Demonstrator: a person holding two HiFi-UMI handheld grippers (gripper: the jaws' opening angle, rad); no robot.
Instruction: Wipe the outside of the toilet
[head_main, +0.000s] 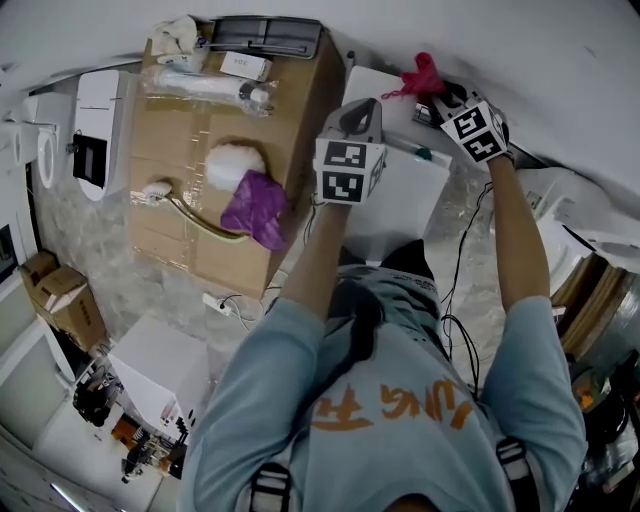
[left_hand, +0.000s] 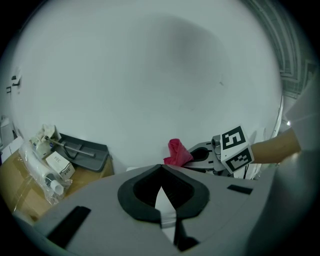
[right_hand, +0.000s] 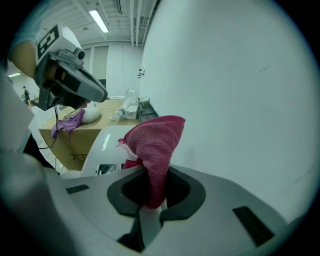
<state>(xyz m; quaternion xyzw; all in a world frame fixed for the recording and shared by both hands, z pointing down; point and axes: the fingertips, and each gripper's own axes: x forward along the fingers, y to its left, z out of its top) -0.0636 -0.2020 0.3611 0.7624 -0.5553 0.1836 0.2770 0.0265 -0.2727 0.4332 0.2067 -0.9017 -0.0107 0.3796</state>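
The white toilet (head_main: 405, 195) stands against the wall straight ahead of me, and its top also shows in the right gripper view (right_hand: 107, 142). My right gripper (head_main: 470, 125) (right_hand: 150, 200) is up at the back of the toilet, close to the wall, shut on a red cloth (head_main: 420, 75) (right_hand: 155, 142) that sticks up out of its jaws. The left gripper view shows the same red cloth (left_hand: 176, 152). My left gripper (head_main: 350, 150) (left_hand: 162, 200) hovers over the toilet's left side, shut and holding nothing.
A cardboard box (head_main: 170, 215) stands left of the toilet. It carries a purple cloth (head_main: 255, 205), a white fluffy duster (head_main: 235, 162), a dark tray (head_main: 265, 35) and small packages. A second toilet (head_main: 95, 130) is at far left. Cables (head_main: 235, 305) lie on the floor.
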